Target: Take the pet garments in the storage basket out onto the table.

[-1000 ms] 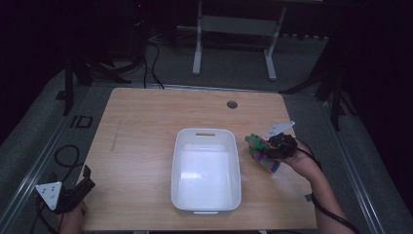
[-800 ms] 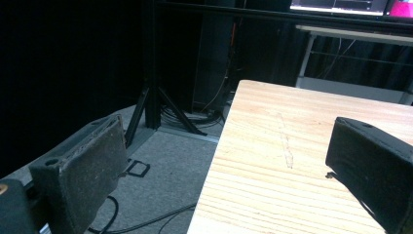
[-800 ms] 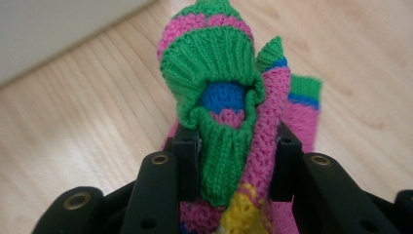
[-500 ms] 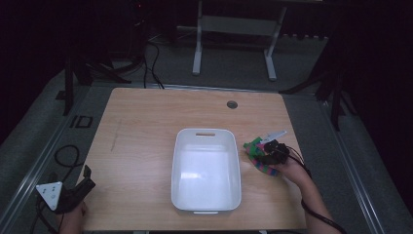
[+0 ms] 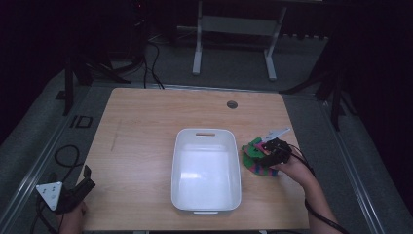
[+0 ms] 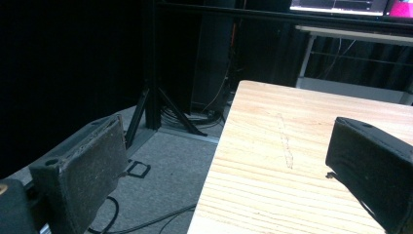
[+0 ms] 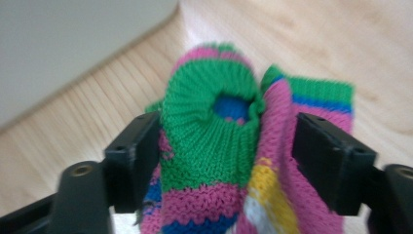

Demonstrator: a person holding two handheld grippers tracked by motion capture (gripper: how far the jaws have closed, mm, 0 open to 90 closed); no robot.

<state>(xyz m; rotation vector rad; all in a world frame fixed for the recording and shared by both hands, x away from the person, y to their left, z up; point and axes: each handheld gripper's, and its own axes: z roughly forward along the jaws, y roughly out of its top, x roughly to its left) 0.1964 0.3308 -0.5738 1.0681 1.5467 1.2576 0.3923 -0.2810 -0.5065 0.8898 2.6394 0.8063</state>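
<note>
Two grippers | right gripper: fingers pinching striped knit sock, green cuff visible close up | high view: sock on desk beside white bin | left gripper: fingers spread, desk corner

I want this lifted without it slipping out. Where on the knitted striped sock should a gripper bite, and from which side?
Best at the bunched green cuff of the sock, where the right gripper already has a jaw on each side. The folded knit is thickest there. Coming from the side away from the white bin keeps the jaws off its wall.
</note>
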